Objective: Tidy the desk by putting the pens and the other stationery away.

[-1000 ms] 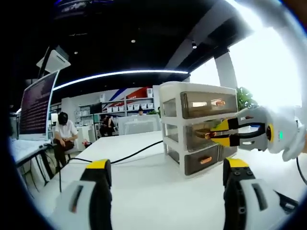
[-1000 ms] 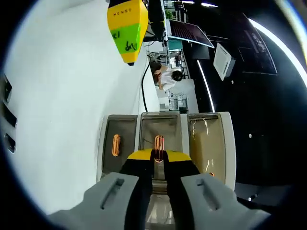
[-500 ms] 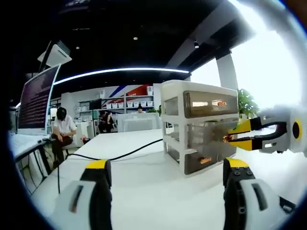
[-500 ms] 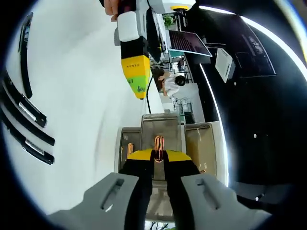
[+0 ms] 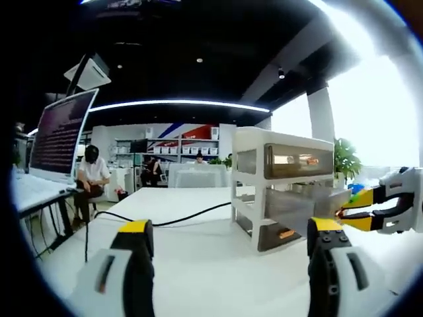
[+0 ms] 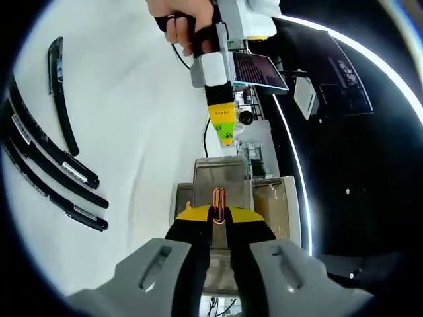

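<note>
A white three-drawer unit [image 5: 277,188] stands on the white desk [image 5: 198,264]. Its translucent middle drawer [image 5: 307,206] is slid out. My right gripper [image 5: 342,212] comes in from the right, shut on the drawer's copper handle. In the right gripper view the same grip shows: right gripper [image 6: 219,214] shut on the copper handle [image 6: 219,197], with the drawer unit [image 6: 271,198] behind. Several black pens [image 6: 49,168] lie on the desk at the left. My left gripper [image 5: 231,234] is open with nothing between its fingers. It also hangs over the desk as the left gripper [image 6: 222,125], held by a hand [image 6: 182,23].
A black cable [image 5: 165,216] runs across the desk toward the drawer unit. A monitor [image 5: 61,135] stands at the far left edge. A seated person [image 5: 92,175] and shelves are far behind. A plant [image 5: 345,162] stands past the unit.
My right gripper has drawn back with the handle, sliding the middle drawer out of the unit. The pens have come into the right gripper view as that camera backed away.
</note>
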